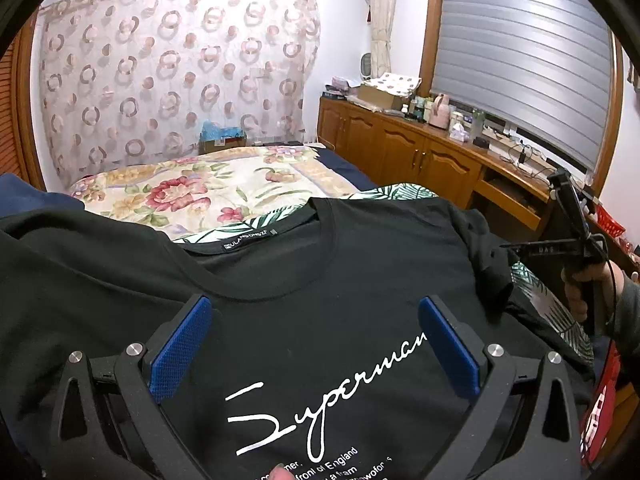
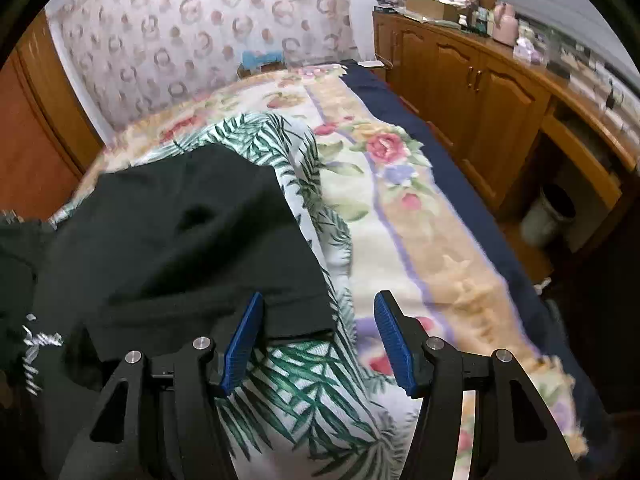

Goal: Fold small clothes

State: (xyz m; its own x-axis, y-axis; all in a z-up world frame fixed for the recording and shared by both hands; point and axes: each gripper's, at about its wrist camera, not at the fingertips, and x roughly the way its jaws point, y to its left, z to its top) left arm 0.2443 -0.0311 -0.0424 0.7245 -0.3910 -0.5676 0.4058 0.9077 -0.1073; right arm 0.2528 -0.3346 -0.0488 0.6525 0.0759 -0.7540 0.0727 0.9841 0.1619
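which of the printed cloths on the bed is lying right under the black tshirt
The green palm-leaf cloth: it shows directly beneath the black t-shirt edges. The rose-patterned cover lies further out, below the leaf cloth.

The floral bedspread beyond the black T-shirt lies bare, open for a claw to pass. On the right, the wooden cabinet (its top crowded with bottles) lines the bed, leaving a narrow floor gap.
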